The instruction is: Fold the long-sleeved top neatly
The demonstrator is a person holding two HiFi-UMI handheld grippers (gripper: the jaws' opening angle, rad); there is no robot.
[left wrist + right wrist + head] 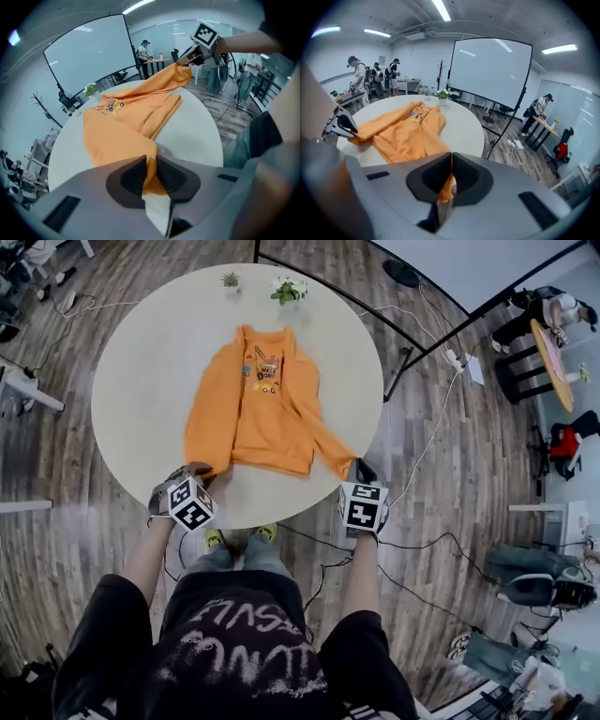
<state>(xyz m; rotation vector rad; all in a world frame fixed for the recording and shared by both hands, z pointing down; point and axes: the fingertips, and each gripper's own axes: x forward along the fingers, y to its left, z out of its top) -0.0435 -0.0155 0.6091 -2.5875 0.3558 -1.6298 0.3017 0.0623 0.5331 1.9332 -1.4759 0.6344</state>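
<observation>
Jaws of the left gripper (151, 171) are pinching the cuff end of one sleeve of the orange long-sleeved cotton top (262, 409), with orange cloth filling the narrow gap between the dark pads. Jaws of the right gripper (451, 177) are pressing almost fully together on the other cuff, and only a thin fold of orange cloth is showing in the slit.

In the head view both grippers are sitting at the near edge of the round white counter (141, 381), well apart from each other. The top is lying chest-up in the middle of that counter, with its small printed picture facing up. Its collar is pointing at the far edge and its hem at the person. Its left sleeve is running straight down along the body to the left jaws. Its right sleeve is slanting outward and rising off the counter toward the right jaws.

Two small potted green plants (288, 290) are standing at the far edge, just beyond the collar. Behind the counter a large white projection screen (492, 70) is standing on the wood-plank floor (450, 521), where cables are trailing. Other people are working at tables farther back.
</observation>
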